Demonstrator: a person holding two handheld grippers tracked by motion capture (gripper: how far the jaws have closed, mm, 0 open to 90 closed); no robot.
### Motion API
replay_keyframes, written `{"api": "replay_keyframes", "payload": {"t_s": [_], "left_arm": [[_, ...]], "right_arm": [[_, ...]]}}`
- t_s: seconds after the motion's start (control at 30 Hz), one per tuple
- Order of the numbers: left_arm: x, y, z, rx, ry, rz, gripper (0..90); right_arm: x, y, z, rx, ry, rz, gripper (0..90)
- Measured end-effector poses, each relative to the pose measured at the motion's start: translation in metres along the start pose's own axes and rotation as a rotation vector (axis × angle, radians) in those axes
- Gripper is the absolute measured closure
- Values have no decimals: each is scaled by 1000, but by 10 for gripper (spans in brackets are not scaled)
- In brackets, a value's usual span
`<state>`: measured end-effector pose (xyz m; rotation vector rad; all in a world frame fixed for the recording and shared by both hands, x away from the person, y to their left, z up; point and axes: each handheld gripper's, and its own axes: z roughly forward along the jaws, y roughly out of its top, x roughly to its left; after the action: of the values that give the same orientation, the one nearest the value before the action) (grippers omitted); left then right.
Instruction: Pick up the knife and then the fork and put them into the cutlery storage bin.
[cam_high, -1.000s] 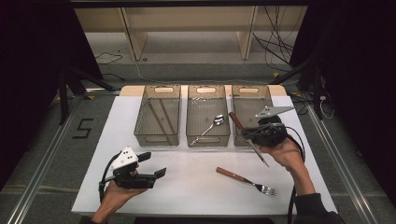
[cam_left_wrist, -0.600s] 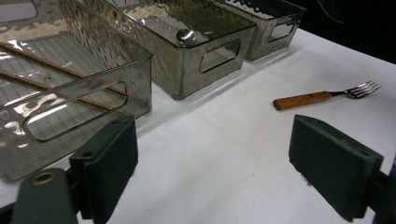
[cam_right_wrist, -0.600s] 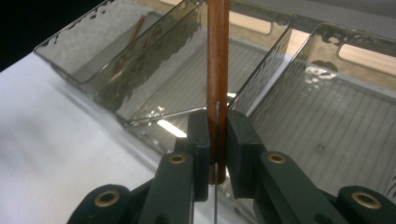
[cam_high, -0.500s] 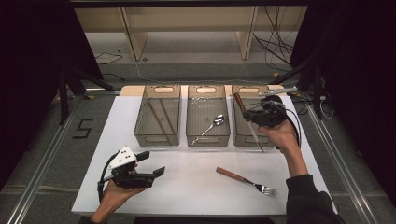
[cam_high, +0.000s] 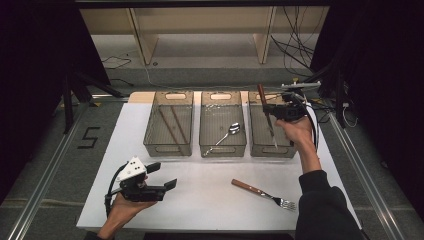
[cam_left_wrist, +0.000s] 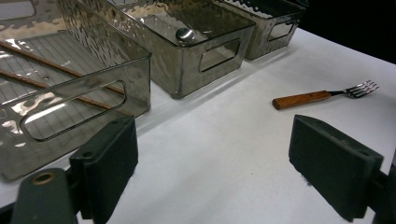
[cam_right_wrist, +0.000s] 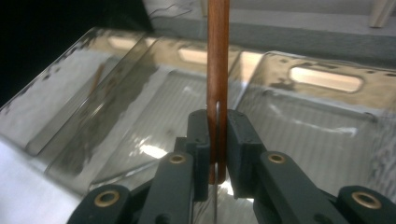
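- Left tool (cam_high: 162, 175): near left of table (cam_high: 210, 210), jaws wide apart, nothing between them.
- Fork (cam_high: 264, 194): near right, lying loose, clear of the path.
- Right tool (cam_high: 272, 111): clamped on the knife's wooden handle.
- Knife (cam_high: 267, 115): above the right bin (cam_high: 260, 147), blade hanging down; light, stiff, slim, liable to pivot; best gripped mid-handle.
- Middle bin (cam_high: 222, 147): spoon (cam_high: 225, 134).
- Left bin (cam_high: 167, 147): chopsticks (cam_high: 170, 127).

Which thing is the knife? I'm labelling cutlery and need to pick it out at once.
Start at the white table and its row of three clear bins. Over the right-hand bin, the right claw is shut on the knife: wooden handle up, thin blade hanging into that bin. The fork lies flat on the table.
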<state>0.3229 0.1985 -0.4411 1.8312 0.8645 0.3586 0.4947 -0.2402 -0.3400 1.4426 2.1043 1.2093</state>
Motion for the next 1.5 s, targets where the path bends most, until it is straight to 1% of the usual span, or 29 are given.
{"api": "replay_keyframes", "payload": {"t_s": [0.07, 0.2, 0.3, 0.37, 0.6, 0.67, 0.8, 0.9, 1.13, 1.27, 1.33, 1.37, 1.5], "left_arm": [[0, 0, 0, 0, -1, -1, 152], [0, 0, 0, 2, -3, -2, 152], [0, 0, 1, 3, -4, -6, 152], [0, 0, 1, 5, -5, -1, 152], [0, 0, 1, 1, -7, -6, 152], [0, 0, 1, 2, -8, -5, 152], [0, -1, 1, 4, -9, -3, 152], [0, -1, 1, 5, -10, -5, 152], [0, -1, 1, 4, -10, -5, 152], [-1, -1, 1, 1, -9, -5, 152], [-1, -1, 1, 3, -8, -4, 152], [-1, -1, 1, 3, -8, -4, 152], [-1, -1, 1, 3, -8, -5, 152]], "right_arm": [[-4, 2, 1, -10, -14, 20, 812], [-13, 5, 5, -30, -49, 38, 812], [-17, 4, 7, -33, -57, 50, 812], [-21, 4, 9, -38, -74, 56, 811], [-28, 3, 15, -67, -100, 78, 811], [-29, 2, 19, -59, -110, 78, 811], [-32, -1, 22, -56, -112, 92, 811], [-33, -4, 26, -51, -123, 85, 810], [-36, -11, 30, -47, -134, 102, 809], [-40, -16, 33, -27, -139, 116, 797], [-41, -18, 35, -14, -146, 128, 744], [-42, -18, 35, -7, -145, 137, 737], [-40, -18, 32, -2, -144, 135, 672]]}}
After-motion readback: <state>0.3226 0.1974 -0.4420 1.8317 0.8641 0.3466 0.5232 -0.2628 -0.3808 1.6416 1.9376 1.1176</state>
